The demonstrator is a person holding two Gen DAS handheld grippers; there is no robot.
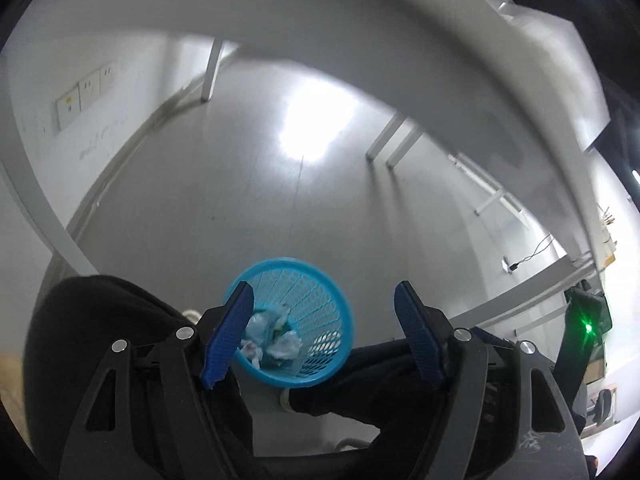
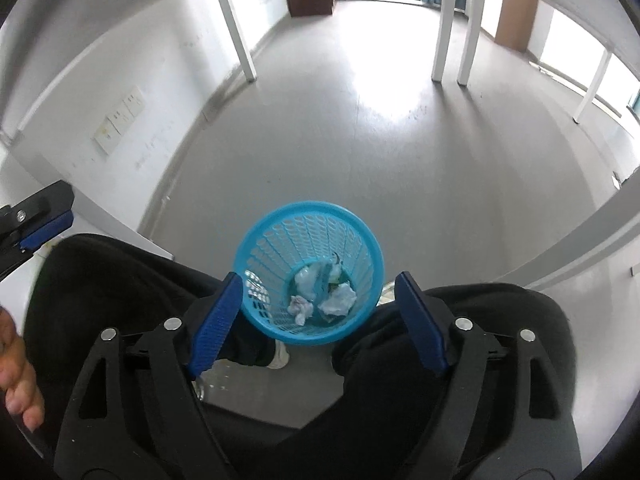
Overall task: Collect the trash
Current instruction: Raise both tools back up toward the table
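The floor (image 2: 360, 152) fills both views, grey, shiny and free of loose scraps as far as you can see, with white counter legs (image 2: 440, 40) up at twelve o'clock. Your own dark trouser legs (image 2: 132, 280) frame the bottom at seven and five o'clock.

The blue mesh basket (image 2: 310, 268) stands on the floor between your knees, just below centre in the right wrist view and at about six o'clock in the left wrist view (image 1: 292, 320). Crumpled paper wads (image 2: 320, 298) lie on its bottom.

Both tools are empty. The right gripper (image 2: 320, 320) has its fingers wide, nothing between them; so has the left gripper (image 1: 322, 336), whose tip also peeks in at nine o'clock of the right view.

My reading: the drop is done. Keep both sets of fingers spread, lift clear of the basket rim so you don't tip it, and scan the counter for the next scrap before reaching.
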